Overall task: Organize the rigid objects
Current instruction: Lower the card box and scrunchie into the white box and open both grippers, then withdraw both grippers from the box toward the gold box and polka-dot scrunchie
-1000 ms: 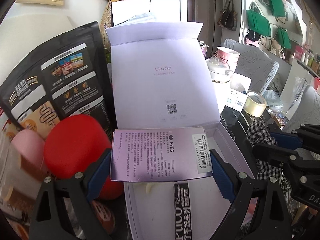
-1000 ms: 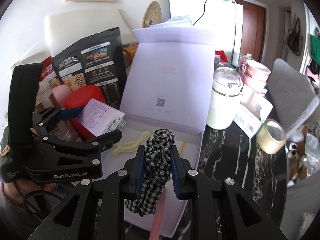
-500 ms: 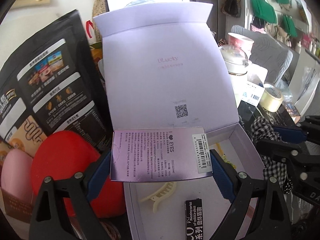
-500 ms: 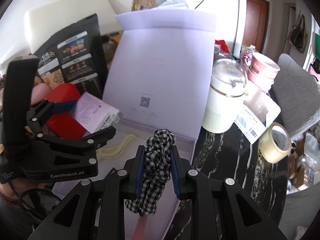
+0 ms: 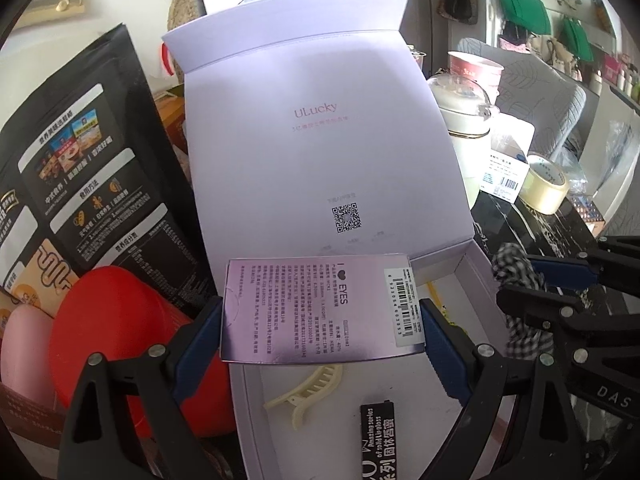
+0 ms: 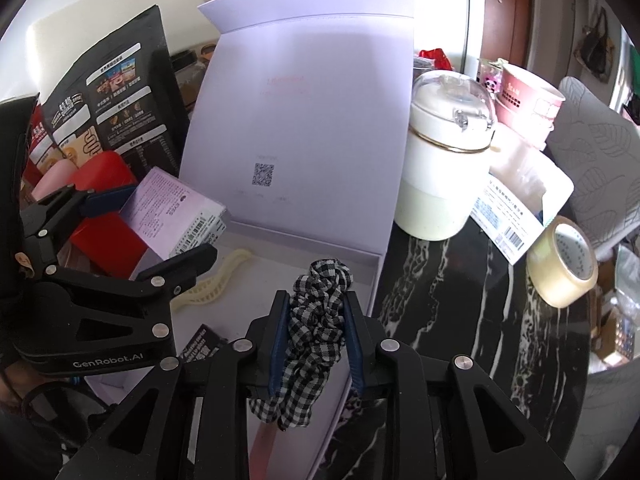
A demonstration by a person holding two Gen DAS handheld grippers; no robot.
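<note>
Left gripper: jaws spread wide and clamped on the two short ends of the lilac carton, blue pads flat against the card; it hangs over the near-left part of the open gift box
Right gripper: jaws narrow, closed on the checked scrunchie; they have just eased apart a little, with the cloth pinched between the pads; it hovers above the tray's right wall
Lilac carton, handling: thin glossy card, likely light and hollow; stiff along its length yet apt to dent if squeezed harder; the short ends are the sound place to hold, since the broad printed face would bow
Scrunchie, handling: soft gathered gingham, limp and light; it hangs below the pads, so a grip through the thick middle suits it; it may cling to the rubber on release
Gift box: matt pale-lilac board, rigid, straight walls; lid standing upright at 12 o'clock from the tray
Already in the tray: cream plastic claw clip, hard and toothed, at 6 o'clock from the carton; black lip-gloss carton at 5 o'clock
Surroundings: red rounded lid at 9 o'clock, smooth plastic; tape roll at 3 o'clock on dark veined marble
</note>
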